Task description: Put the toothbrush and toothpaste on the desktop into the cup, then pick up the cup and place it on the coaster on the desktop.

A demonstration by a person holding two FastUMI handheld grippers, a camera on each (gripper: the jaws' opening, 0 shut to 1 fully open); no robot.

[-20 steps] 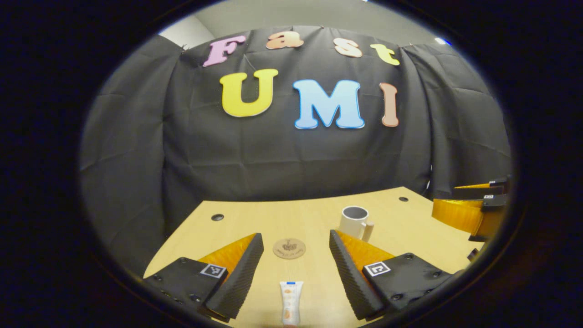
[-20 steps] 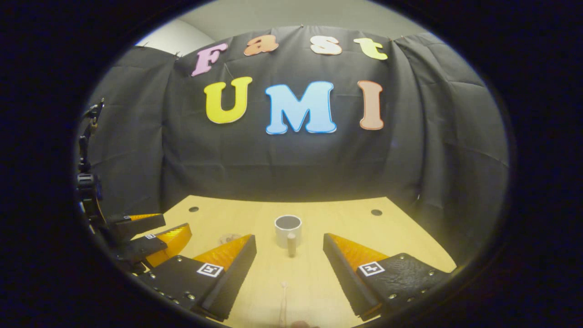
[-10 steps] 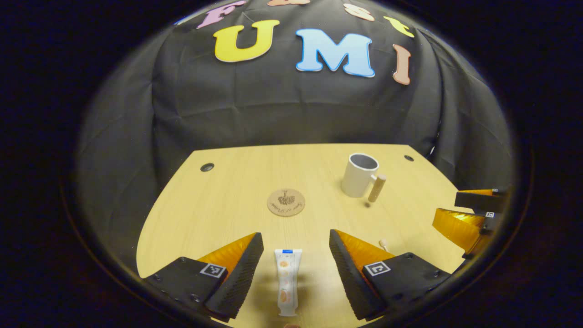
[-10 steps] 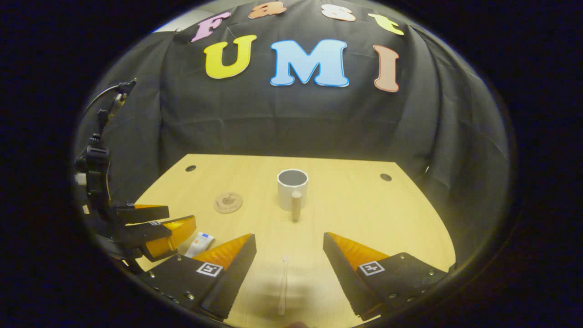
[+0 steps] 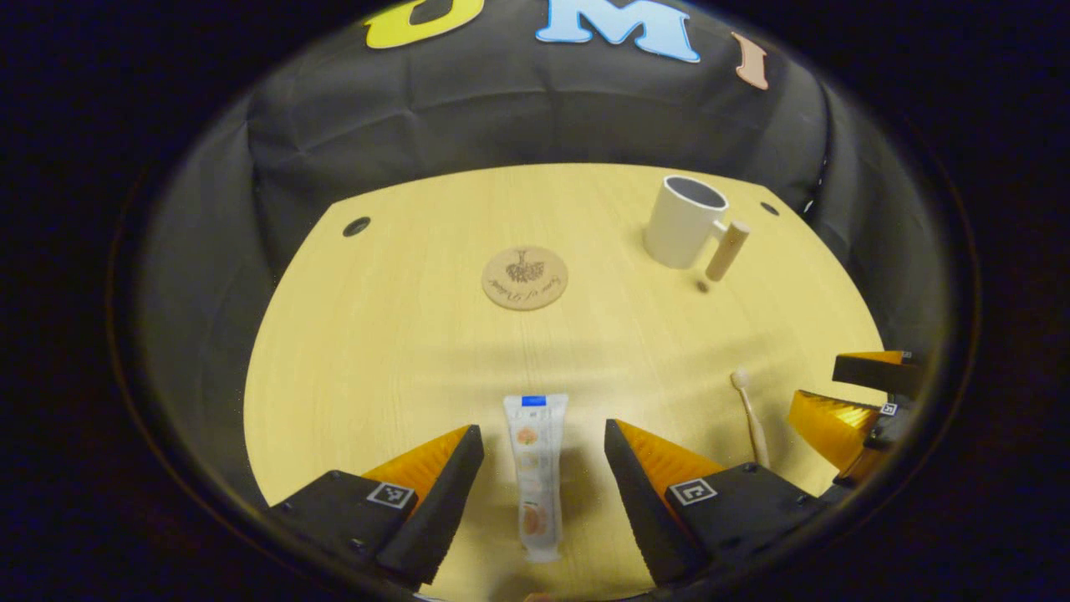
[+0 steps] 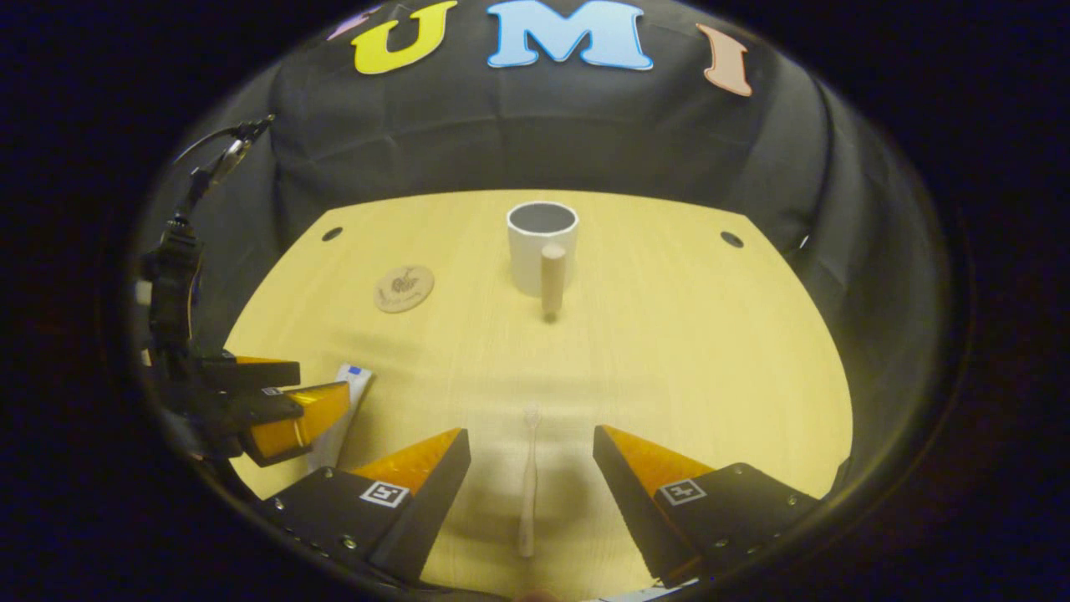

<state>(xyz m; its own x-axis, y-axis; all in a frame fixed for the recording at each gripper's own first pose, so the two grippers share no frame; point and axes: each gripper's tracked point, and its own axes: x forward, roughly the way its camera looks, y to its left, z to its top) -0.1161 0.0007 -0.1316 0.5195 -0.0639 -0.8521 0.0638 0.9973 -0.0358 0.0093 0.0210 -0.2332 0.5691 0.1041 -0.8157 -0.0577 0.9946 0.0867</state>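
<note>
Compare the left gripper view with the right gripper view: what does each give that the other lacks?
Left gripper view: the whole toothpaste tube lying flat between the open fingers of the left gripper, and the cup with its handle side-on. Right gripper view: the whole toothbrush lying between the open fingers of the right gripper; there the toothpaste tube is partly hidden behind the left gripper. Both: the cup, the coaster apart from it, the wooden desktop.
</note>
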